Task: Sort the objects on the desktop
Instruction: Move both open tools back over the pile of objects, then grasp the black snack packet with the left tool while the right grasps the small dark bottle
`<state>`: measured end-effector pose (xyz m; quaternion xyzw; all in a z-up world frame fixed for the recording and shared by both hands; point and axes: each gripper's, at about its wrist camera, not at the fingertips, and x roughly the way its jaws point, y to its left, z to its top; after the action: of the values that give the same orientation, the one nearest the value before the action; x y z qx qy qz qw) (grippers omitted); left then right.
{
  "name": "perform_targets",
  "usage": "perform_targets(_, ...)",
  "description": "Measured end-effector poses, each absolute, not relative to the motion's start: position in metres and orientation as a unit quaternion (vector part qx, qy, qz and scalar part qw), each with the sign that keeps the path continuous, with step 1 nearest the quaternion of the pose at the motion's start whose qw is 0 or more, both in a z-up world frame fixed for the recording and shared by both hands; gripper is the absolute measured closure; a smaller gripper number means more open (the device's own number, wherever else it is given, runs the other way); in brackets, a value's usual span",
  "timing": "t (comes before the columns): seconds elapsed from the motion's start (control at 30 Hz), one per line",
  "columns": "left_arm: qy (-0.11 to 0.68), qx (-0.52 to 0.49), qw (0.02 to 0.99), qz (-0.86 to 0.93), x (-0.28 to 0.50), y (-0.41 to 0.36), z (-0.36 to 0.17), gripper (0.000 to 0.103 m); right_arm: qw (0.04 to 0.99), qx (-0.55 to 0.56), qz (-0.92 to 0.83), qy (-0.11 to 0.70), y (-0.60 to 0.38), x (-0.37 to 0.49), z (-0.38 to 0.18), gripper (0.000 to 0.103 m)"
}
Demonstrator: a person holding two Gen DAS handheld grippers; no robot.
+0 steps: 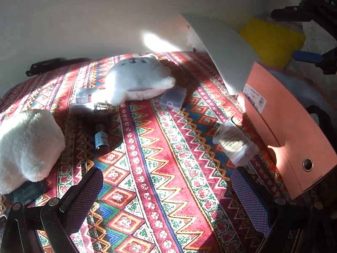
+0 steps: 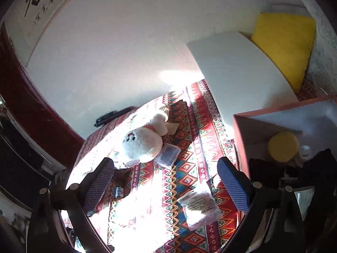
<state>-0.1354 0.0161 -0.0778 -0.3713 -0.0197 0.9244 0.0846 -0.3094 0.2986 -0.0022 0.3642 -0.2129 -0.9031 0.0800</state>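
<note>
Clutter lies across the patterned cloth (image 1: 160, 168): a plush (image 1: 139, 78), a second plush (image 1: 27, 145) at the left edge, a clear case (image 1: 173, 99), two bulbs (image 1: 101, 138) and a clear bag (image 1: 234, 143) just beside the orange box (image 1: 294, 130), which already holds a yellow round thing (image 2: 283, 146). Both the left gripper (image 1: 166, 187) and right gripper (image 2: 166, 181) hover spread wide, holding nothing. Whichever piece goes next, the bag looks slippery: pinch it at a flat edge, lift clear of the box wall, and release low inside.
</note>
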Motion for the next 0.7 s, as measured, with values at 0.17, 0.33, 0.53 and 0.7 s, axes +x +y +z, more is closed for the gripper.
perform_targets(0.17, -0.033, -0.395, 0.064, 0.916, -0.142, -0.017, -0.098, 0.002, 0.082, 0.405, -0.89, -0.191, 0.272, -0.338, -0.047, 0.003)
perform_targets(0.33, -0.074, -0.407, 0.016, 0.91, -0.152, -0.059, -0.109, 0.002, 0.084, 0.445, -0.876, -0.169, 0.246, -0.367, -0.092, 0.003)
perform_targets(0.53, -0.07, -0.45, 0.002, 0.89, -0.156, -0.104, -0.115, 0.002, 0.101, 0.501, -0.848, -0.143, 0.225, -0.393, -0.141, 0.003)
perform_targets(0.7, 0.007, -0.488, 0.057, 0.871, -0.153, -0.137, -0.115, 0.002, 0.116, 0.516, -0.835, -0.149, 0.218, -0.402, -0.153, 0.003)
